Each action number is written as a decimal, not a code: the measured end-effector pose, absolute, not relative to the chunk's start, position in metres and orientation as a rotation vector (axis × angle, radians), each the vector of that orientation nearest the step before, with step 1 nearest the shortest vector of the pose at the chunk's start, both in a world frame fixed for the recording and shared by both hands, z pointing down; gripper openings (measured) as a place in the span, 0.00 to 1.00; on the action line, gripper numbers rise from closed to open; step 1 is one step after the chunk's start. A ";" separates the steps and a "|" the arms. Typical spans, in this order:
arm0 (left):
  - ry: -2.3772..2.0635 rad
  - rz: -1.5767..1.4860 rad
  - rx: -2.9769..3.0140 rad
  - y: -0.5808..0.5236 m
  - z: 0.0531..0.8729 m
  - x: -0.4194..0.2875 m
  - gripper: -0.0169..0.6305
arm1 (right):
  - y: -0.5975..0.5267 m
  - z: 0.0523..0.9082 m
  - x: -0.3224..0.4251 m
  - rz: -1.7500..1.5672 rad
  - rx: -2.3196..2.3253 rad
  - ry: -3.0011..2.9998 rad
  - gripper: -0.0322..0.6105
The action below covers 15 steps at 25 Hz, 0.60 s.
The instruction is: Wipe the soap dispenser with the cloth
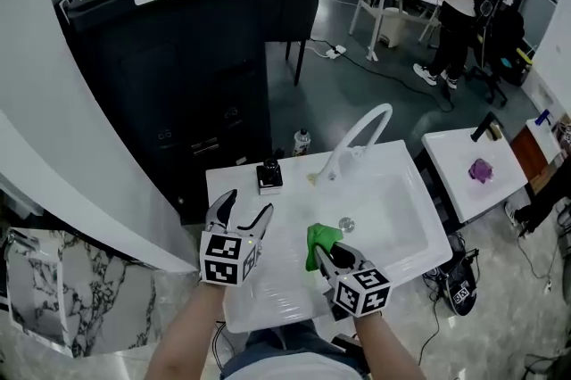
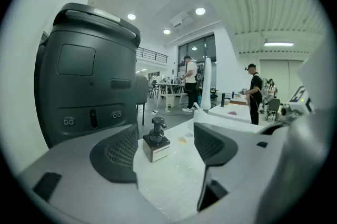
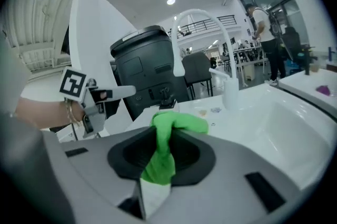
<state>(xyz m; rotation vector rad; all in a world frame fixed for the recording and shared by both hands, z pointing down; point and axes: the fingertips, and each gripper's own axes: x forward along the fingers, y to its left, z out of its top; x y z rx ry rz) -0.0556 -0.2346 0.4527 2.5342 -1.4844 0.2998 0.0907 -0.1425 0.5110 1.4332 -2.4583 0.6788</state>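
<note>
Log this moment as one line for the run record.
left gripper: open, empty, facing dark square soap dispenser | right gripper: shut on green cloth | dispenser: upright on white counter, untouched

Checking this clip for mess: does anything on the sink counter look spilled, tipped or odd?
Nothing serious. The soap dispenser stands upright on the counter; the right gripper pinches the green cloth. One small yellowish spot lies near the faucet base; what it is, I cannot tell.

Overhead, two low; shared dispenser [image 1: 269, 177]
</note>
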 end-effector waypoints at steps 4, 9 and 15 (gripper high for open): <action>-1.459 0.208 2.601 -0.197 0.432 -0.067 0.52 | -0.137 0.472 0.085 0.569 1.535 -2.505 0.18; -1.585 0.244 2.675 -0.166 0.408 -0.089 0.29 | -0.120 0.424 0.078 0.369 1.609 -2.522 0.18; -1.678 0.135 2.734 -0.146 0.372 -0.105 0.05 | -0.102 0.377 0.076 0.103 1.659 -2.464 0.18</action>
